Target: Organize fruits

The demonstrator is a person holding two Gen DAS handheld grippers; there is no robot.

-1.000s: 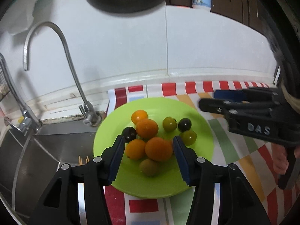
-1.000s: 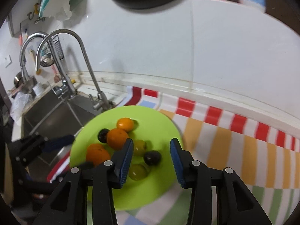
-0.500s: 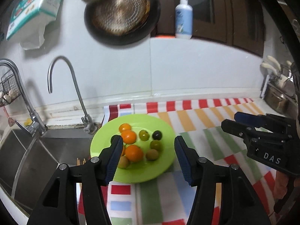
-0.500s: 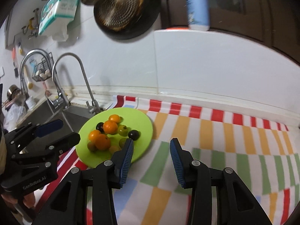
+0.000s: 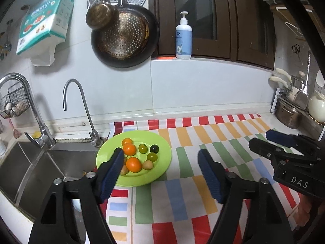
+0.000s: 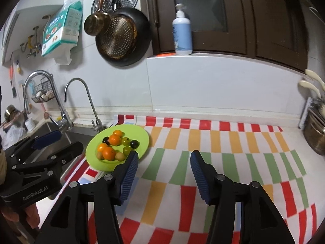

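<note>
1. Nearest: left gripper (image 5: 161, 160), jaws opening, nothing between them; the plate only shows through the gap, well beyond the pads.
2. Right gripper (image 6: 164, 158), jaws also opening, likewise bare, above the striped mat (image 6: 223, 162).
3. Next out: green plate (image 5: 162, 162) at the mat's left end, just beside the sink (image 5: 40, 168). The fruits (image 5: 134, 163) all sit on it: oranges, greenish ones, dark ones, a couple of yellowish ones, bunched left of centre.
4. Progress (a judgement): gathering looks done. No loose fruit shows on the mat or counter, and neither gripper carries any. At most, sorting by kind is left.
5. Further back: two taps (image 5: 81, 109) by the sink, pots (image 5: 288, 111) at far right, then a pan (image 5: 124, 34) on the wall and a pump bottle (image 5: 183, 40) on the ledge.
6. Nothing stands between grippers and plate; the sink's closeness is the only hazard.
</note>
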